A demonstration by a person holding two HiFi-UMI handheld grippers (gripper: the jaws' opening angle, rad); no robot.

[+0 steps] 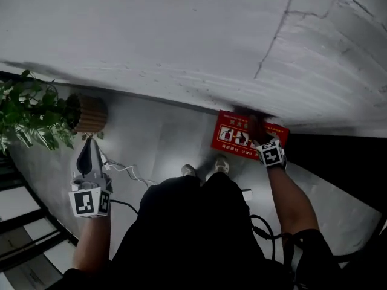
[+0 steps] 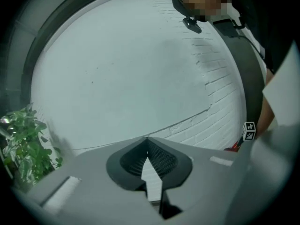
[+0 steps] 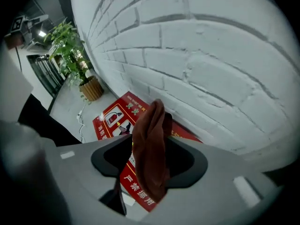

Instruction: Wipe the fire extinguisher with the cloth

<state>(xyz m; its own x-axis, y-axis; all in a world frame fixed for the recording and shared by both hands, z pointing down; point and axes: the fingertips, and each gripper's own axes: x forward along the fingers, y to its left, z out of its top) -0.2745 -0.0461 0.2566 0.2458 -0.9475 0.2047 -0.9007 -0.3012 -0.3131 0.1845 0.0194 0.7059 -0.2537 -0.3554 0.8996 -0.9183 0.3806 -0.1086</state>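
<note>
Extinguisher: the red fire-extinguisher box [image 3: 112,118], printed with white pictograms and lettering, sits on the grey floor against the white brick wall [image 1: 181,35], just ahead of the person's shoes. No cylinder shows.
Cloth: a dark red-brown cloth [image 3: 152,125], bunched into a fold, hangs over the box's lettered face.
Right gripper: the right gripper [image 3: 149,165] is clamped on the cloth and angled steeply down, seemingly to bring the fabric to the red surface.
Left gripper: the left gripper [image 2: 148,149] is pinched together on nothing and held out level, well apart from the box, apparently kept clear.
Surroundings: a leafy green plant in a woven pot [image 1: 91,113] stands beside the wall.
</note>
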